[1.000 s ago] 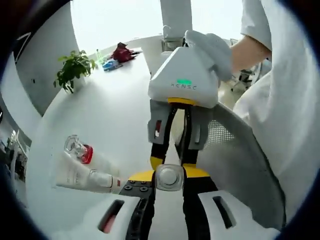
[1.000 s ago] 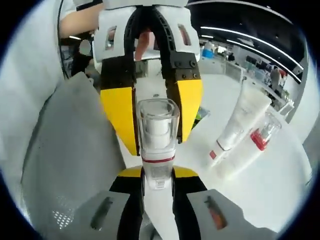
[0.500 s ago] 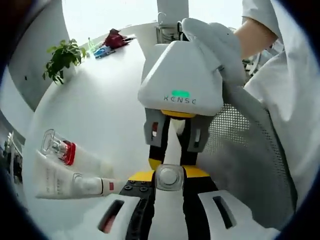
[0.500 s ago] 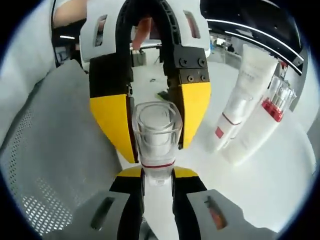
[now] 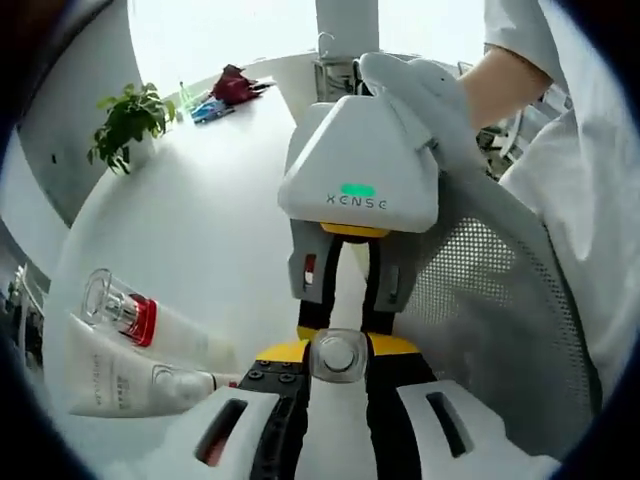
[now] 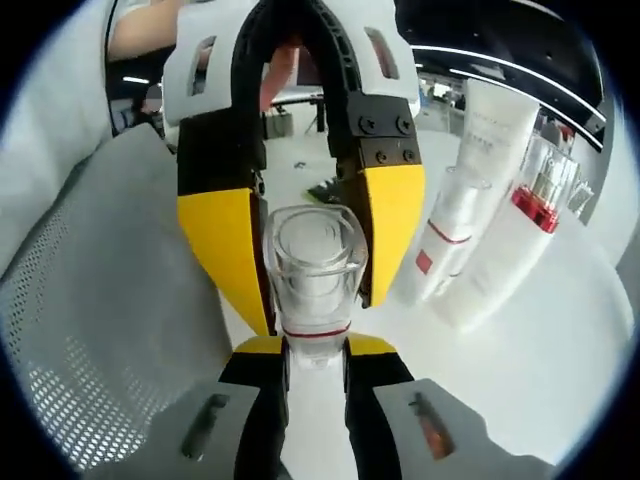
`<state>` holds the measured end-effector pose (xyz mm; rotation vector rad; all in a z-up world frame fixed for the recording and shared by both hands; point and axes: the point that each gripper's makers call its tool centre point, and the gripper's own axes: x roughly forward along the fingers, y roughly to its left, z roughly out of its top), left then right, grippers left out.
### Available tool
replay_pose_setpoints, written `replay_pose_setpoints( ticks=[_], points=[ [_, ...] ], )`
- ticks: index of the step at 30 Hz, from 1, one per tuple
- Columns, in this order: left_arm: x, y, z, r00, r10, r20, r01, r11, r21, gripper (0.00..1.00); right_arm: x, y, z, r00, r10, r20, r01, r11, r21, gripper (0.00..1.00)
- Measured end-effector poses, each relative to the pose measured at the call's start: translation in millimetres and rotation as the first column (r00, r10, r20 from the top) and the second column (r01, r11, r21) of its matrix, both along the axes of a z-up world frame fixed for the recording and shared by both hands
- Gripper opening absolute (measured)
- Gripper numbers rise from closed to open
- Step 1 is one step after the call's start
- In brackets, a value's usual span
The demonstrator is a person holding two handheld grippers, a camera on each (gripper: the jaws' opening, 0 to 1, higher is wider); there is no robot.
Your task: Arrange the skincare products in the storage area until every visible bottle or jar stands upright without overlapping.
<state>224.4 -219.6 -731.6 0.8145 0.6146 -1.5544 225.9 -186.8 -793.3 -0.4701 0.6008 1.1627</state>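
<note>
Gripping one clear-capped bottle (image 6: 314, 290) from opposite ends, the right gripper (image 6: 315, 345) and left gripper (image 5: 337, 352) are both clamped on it, apparently for a handover; beside it, a tube (image 6: 466, 200) and red-collared bottle (image 6: 520, 235) lie flat on the table (image 5: 215, 200).

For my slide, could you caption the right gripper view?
Both grippers clamp a clear-capped bottle beside two lying products.

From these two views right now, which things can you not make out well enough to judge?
- Clear-capped bottle, right gripper view: the body is hidden between both claws; its base cannot be seen.
- White tube, left gripper view: its print is too blurred to read.
- Red-collared bottle, right gripper view: part of it lies behind the tube.
- Mesh storage area, left gripper view: its inside is blocked by the right claw.
</note>
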Motion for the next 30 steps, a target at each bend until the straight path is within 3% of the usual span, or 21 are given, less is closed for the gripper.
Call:
replay_pose_setpoints(
  ticks=[5,10,18,26,30],
  points=[
    [3.0,1,3.9,0.997,0.068,-0.03,-0.069,0.996,-0.056,0.4,4,-2,-0.9,1.0,0.016,0.001,-0.016,1.0,-0.011,0.2],
    [9.3,10,10.1,0.975,0.196,-0.105,-0.208,0.971,-0.118,0.43,7,-6,-1.8,1.0,0.028,-0.004,-0.029,0.999,-0.019,0.2],
    [14.2,28,12.4,0.952,0.278,-0.124,-0.294,0.945,-0.14,0.46,13,-7,-2.8,0.999,0.044,-0.011,-0.044,0.999,-0.018,0.2],
    [20.3,47,12.4,0.917,0.368,-0.151,-0.39,0.907,-0.158,0.48,28,-8,-2.5,0.998,0.058,-0.005,-0.058,0.998,-0.014,0.2],
    [25.2,63,12.3,0.889,0.428,-0.162,-0.453,0.876,-0.169,0.49,35,-10,-3.7,0.997,0.075,-0.01,-0.075,0.997,-0.012,0.2]
  ],
)
